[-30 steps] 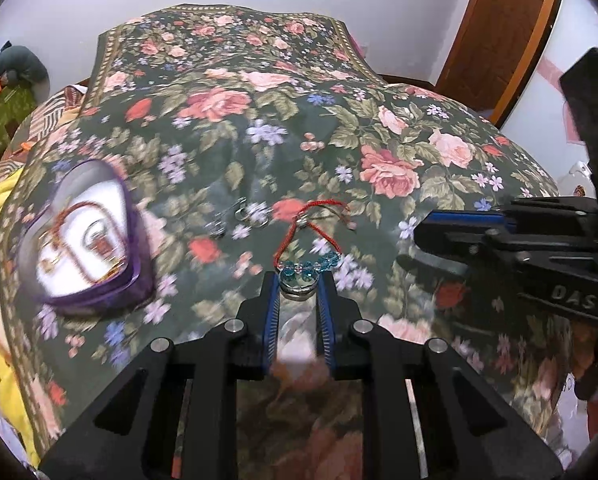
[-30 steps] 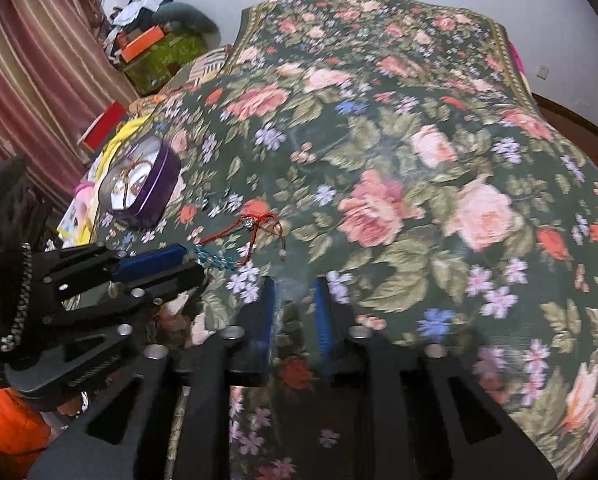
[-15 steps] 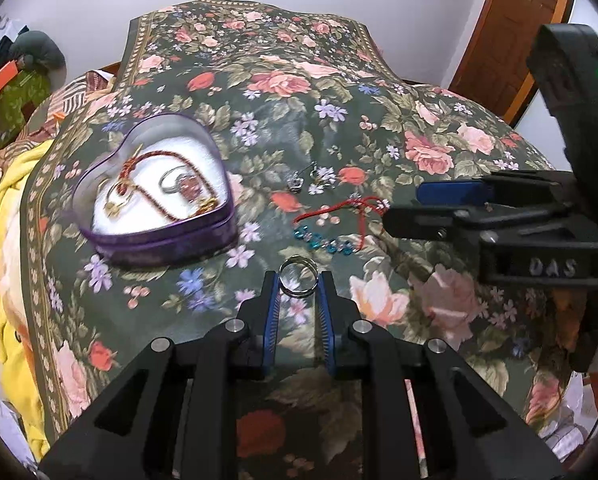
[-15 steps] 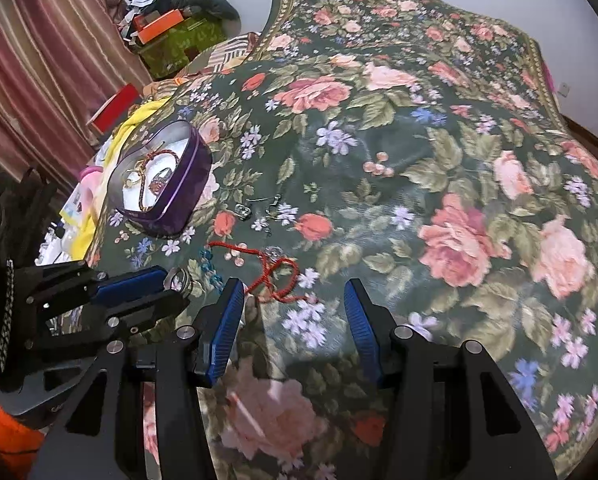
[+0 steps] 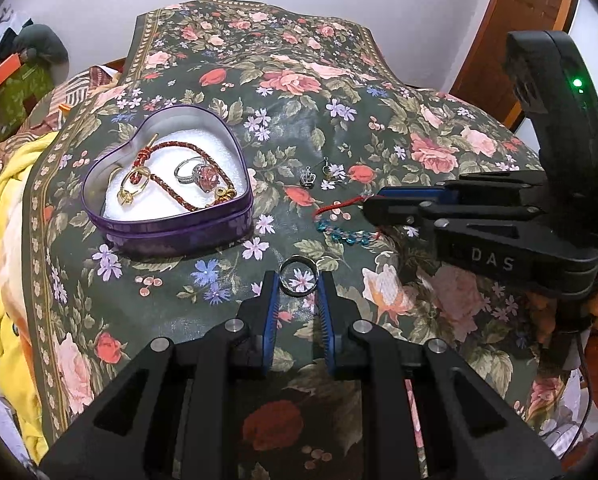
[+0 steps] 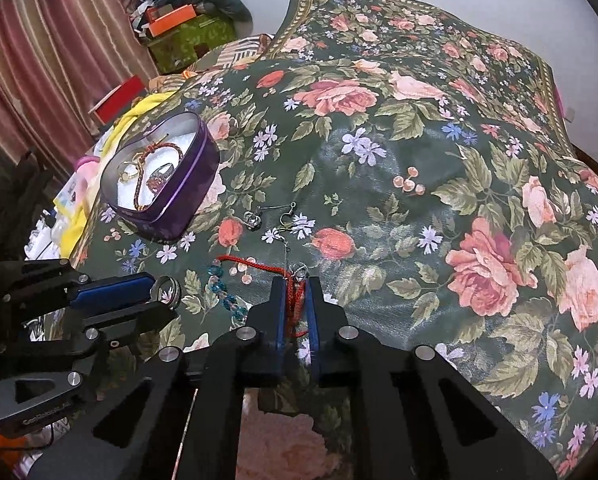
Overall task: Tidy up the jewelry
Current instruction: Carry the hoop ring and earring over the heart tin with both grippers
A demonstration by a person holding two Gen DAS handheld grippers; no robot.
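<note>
My left gripper is shut on a silver ring and holds it above the floral cloth; it also shows in the right wrist view. My right gripper is shut on the red cord bracelet with blue beads, low on the cloth. The purple heart-shaped tin lies to the left, open, holding a braided bracelet, a pink-stone ring and gold pieces. It also shows in the right wrist view.
Two small earrings lie on the cloth between the tin and the right gripper; they also show in the right wrist view. A yellow cloth and clutter lie past the left edge. A wooden door stands at back right.
My left gripper lifted the silver ring off the cloth and drew back toward the tin. My right gripper opened, moved onto the red cord bracelet and shut on it.
</note>
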